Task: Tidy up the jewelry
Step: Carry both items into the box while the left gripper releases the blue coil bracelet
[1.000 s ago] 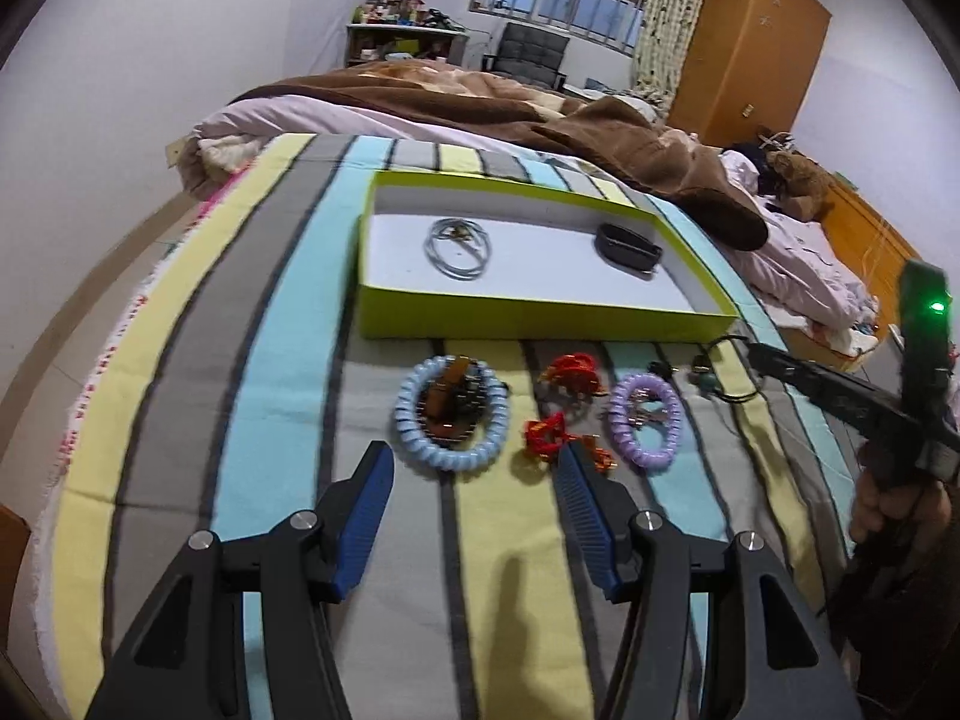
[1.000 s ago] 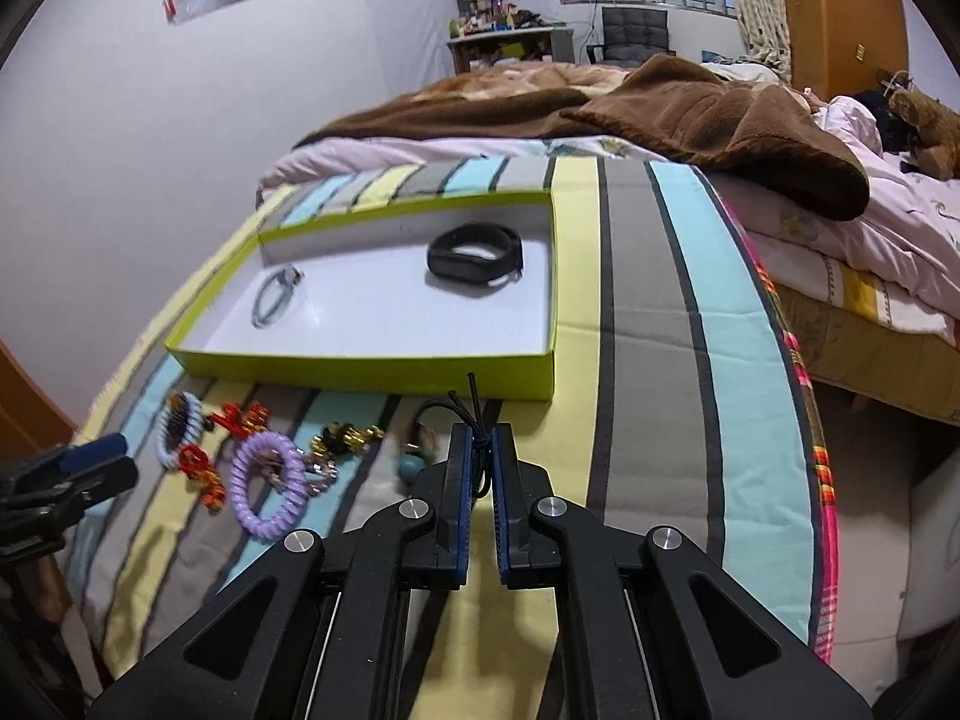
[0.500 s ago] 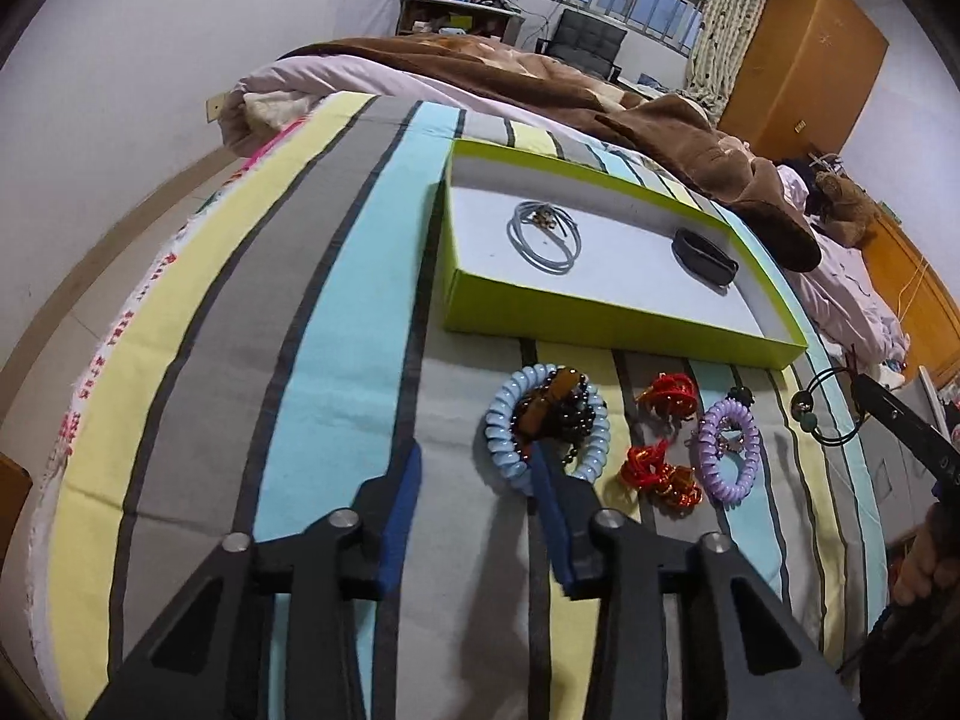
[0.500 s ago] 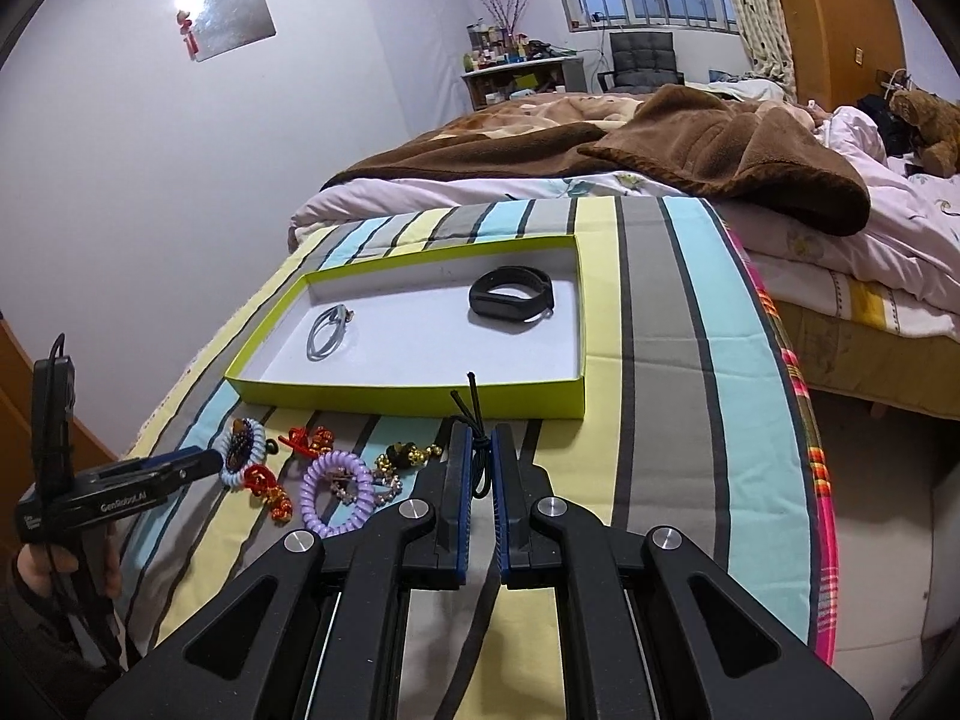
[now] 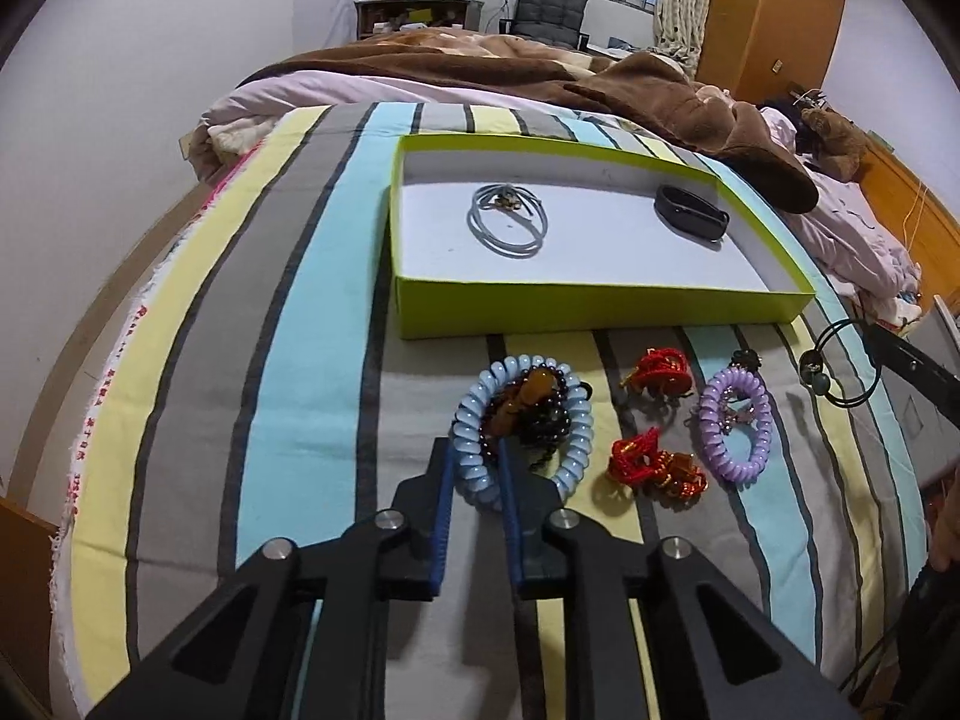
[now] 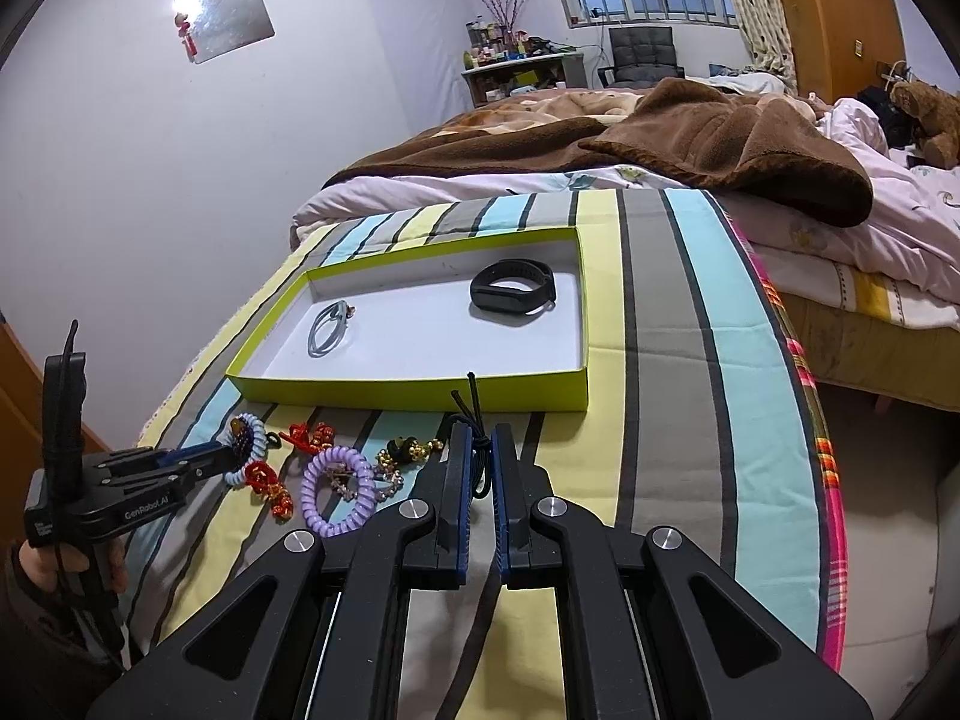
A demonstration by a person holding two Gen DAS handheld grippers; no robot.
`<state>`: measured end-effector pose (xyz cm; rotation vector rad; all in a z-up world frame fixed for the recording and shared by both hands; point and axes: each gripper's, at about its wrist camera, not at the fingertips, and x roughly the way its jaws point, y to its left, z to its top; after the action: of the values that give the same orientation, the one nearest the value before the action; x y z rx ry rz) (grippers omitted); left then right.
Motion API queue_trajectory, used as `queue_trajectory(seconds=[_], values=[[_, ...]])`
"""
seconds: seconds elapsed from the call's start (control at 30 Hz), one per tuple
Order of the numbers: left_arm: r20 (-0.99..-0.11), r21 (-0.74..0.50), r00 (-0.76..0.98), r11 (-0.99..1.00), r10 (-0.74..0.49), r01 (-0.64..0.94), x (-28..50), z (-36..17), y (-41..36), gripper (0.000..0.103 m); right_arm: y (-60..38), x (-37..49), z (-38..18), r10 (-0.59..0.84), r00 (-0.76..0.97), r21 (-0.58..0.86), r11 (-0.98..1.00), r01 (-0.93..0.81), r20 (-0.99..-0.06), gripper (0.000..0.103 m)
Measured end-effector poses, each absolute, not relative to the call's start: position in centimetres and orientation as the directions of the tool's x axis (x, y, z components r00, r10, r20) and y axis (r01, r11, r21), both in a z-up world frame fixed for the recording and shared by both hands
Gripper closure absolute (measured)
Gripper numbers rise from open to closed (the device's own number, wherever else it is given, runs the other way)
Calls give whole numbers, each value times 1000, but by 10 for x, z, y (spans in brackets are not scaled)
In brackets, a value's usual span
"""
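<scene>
left gripper (image 5: 477,459), which we read as "genrobot.ai" on its side, pinches the blue coil tie (image 5: 521,429); right gripper (image 6: 478,450) clamps a black cord (image 6: 477,420).

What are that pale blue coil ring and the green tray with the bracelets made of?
The pale blue coil ring looks like glossy plastic: smooth spiral turns catching highlights. The green tray seems to be cardboard, matte lime outside and white inside, with thin straight folded walls. Neither can be confirmed by look alone.

Brown blanket (image 6: 690,138) heaped far ahead of claw; black chair (image 6: 642,51), shelf (image 6: 522,69) seen beyond; wardrobe (image 5: 774,18) ahead-right.
</scene>
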<state>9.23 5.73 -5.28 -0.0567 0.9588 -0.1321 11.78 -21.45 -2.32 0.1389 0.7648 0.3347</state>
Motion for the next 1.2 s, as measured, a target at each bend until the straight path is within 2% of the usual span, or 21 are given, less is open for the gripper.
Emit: queue_trajectory(seconds=[0.07,0.23,0.77,1.2], values=[[-811,-103,568,990,-138,94,92,-52,56,92,-215,118,-24,347,671,244,938,-246,-656,97],[-796,-129,584,988,-157,89,89,-50,58,94,-215,118,-25,347,670,249,938,-243,-656,97],[-733,-185,647,976,-212,111,82,-26,57,94,-216,116,-20,349,680,258,937,-236,-645,97],[-691,-214,680,968,-246,133,101,5,53,94,-214,127,8,358,707,250,934,-256,-611,97]])
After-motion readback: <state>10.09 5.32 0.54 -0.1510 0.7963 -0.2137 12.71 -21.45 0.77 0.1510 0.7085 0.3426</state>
